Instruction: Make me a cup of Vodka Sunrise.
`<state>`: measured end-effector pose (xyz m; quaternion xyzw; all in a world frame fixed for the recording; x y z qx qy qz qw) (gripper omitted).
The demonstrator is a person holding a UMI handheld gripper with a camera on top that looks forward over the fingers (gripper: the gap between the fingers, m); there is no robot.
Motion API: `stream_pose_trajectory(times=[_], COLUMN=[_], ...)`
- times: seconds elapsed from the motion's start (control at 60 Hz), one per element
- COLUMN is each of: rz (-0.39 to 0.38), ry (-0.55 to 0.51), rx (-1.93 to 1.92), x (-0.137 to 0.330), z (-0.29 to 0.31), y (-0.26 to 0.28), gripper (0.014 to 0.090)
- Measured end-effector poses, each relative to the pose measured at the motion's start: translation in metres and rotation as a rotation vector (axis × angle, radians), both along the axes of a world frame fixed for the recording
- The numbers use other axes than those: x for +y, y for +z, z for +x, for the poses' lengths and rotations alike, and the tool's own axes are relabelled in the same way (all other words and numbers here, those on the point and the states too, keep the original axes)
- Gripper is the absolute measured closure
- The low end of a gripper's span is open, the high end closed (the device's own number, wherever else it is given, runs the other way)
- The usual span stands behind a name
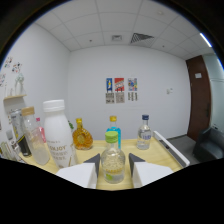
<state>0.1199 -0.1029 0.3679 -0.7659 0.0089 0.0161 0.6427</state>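
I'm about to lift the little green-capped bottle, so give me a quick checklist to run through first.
1. Green-capped bottle between the tongs: ok.
2. Both fingers pressing on it: cannot tell; the bottle fills the gap, but contact isn't clear.
3. Bottle upright: ok.
4. Cap on: ok, the green cap is in place.
5. Room to lift: ok, the white bottle stands off to one side, the blue bottle and amber bottle beyond the fingers.
6. A cup to pour into: cannot tell, none in view.
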Motion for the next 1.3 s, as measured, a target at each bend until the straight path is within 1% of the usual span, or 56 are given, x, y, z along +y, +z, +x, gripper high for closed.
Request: stream_pose_trajectory(times=[0.067, 0.083, 0.217, 0.333, 0.467, 0.55, 0.65, 0.767, 0.85, 0.983, 1.05, 1.133, 1.3], rz=[-0.009, -0.005, -0.002, 0.014, 0.068, 0.075, 0.046, -0.050, -0.136, -0.222, -0.239, -0.233, -0.211], ry=[0.009, 0.012, -0.007, 0.005, 0.011, 0.008, -0.004, 0.006, -0.002, -0.008, -0.006, 0.015, 0.077], rx=[0.011, 0.014, 0.001, -0.005, 0.013, 0.045, 0.048, 0.078, 0.080, 0.047, -0.040, -0.190, -0.612], x=[0.002, 0.002, -0.001, -0.012, -0.043, -0.065, -0.089, -0.108, -0.117, -0.121, -0.119, -0.114, -0.105], z=[-0.002, -0.002, 0.002, 0.004, 0.007, 0.008, 0.009, 0.001, -0.001, -0.004, -0.002, 0.000, 0.003], y=[-0.002, 0.000, -0.001, 0.009, 0.034, 0.033, -0.001, -0.075, -0.131, -0.190, -0.202, -0.206, -0.203], gripper=[0.0663, 0.0671, 0.0684, 0.0686, 0.0685, 0.0686, 0.0686, 0.0687, 0.0687, 0.0688, 0.0688, 0.0687, 0.0686])
